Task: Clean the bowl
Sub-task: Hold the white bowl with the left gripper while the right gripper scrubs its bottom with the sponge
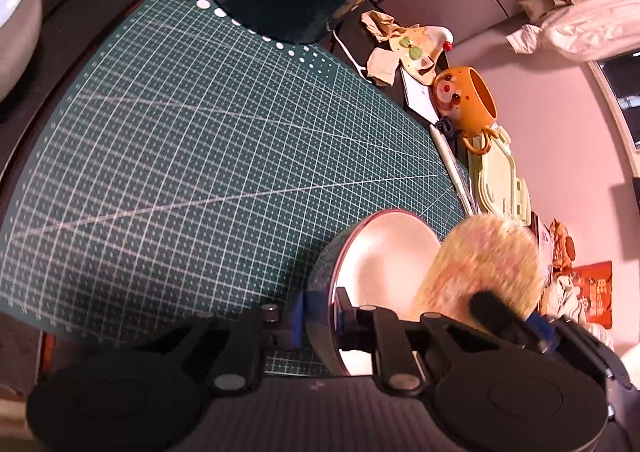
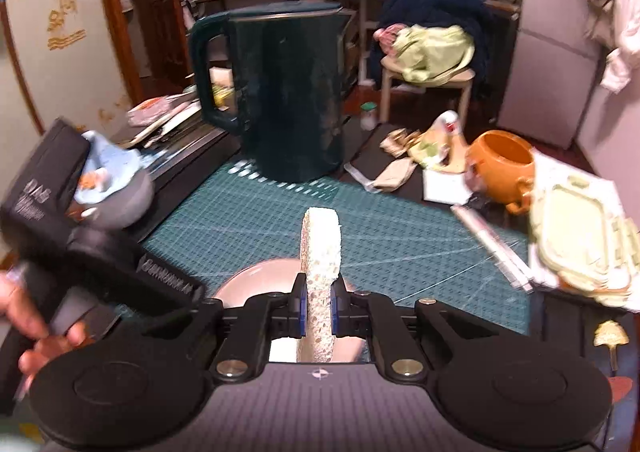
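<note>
The bowl (image 1: 384, 264), dark outside and pale pink inside, stands tilted on the green cutting mat (image 1: 200, 151). My left gripper (image 1: 320, 312) is shut on the bowl's near rim, one blue pad outside the wall and one inside. A pale sponge (image 1: 480, 264), blurred, lies against the bowl's inside at the right. In the right wrist view my right gripper (image 2: 319, 292) is shut on that sponge (image 2: 320, 252), which stands on edge over the bowl (image 2: 260, 280). A hand (image 2: 24, 316) holds the left gripper's black body (image 2: 72, 236) at the left.
A dark green kettle (image 2: 288, 91) stands at the mat's far edge. An orange mug (image 2: 502, 165), a pale green lidded box (image 2: 580, 236), a white pen-like tool (image 1: 452, 163) and crumpled paper (image 1: 384, 63) crowd the right side. A grey-blue figure (image 2: 112, 187) sits at the left.
</note>
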### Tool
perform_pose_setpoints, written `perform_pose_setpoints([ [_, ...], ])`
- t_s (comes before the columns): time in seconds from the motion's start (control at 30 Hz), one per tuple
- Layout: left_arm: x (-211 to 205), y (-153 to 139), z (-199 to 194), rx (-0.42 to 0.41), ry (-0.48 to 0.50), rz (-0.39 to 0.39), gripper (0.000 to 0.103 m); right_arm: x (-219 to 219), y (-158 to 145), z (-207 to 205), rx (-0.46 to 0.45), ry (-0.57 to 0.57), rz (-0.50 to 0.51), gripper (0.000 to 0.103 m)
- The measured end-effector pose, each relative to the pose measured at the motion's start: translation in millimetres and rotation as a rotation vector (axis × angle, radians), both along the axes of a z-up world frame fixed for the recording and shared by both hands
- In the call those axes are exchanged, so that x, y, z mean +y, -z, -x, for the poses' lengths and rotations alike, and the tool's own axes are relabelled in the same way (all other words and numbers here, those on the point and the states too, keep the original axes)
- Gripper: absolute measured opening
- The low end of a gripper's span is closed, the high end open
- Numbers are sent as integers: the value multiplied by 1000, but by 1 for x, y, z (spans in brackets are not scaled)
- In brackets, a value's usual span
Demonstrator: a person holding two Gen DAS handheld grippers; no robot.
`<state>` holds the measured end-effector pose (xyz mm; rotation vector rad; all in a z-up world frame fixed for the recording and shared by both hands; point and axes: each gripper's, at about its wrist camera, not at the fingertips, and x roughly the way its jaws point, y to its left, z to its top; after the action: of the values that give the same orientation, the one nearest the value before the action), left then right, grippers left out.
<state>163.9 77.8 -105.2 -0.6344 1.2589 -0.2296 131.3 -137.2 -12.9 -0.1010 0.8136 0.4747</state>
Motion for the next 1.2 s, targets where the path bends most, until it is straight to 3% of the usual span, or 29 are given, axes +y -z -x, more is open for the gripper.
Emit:
perform_pose_setpoints([
  [0.33, -6, 3, 2, 11, -8, -3, 15, 20, 42, -16, 121, -25, 16, 10],
  [0.47, -12, 5, 2, 10, 5, -19, 16, 24, 45, -18, 126, -27, 31, 10],
  [0.73, -12, 8, 1, 13, 3, -10, 16, 32, 31, 0, -48, -1, 267, 9],
  [0.83, -11, 8, 1, 15, 2, -8, 17, 23, 16, 1, -72, 17, 237, 9],
  [1.0, -13, 9, 2, 15, 4, -12, 17, 6, 10, -9, 22, 16, 21, 9],
  [1.2, -13, 9, 2, 15, 2, -11, 17, 14, 39, -19, 143, 0, -21, 9],
])
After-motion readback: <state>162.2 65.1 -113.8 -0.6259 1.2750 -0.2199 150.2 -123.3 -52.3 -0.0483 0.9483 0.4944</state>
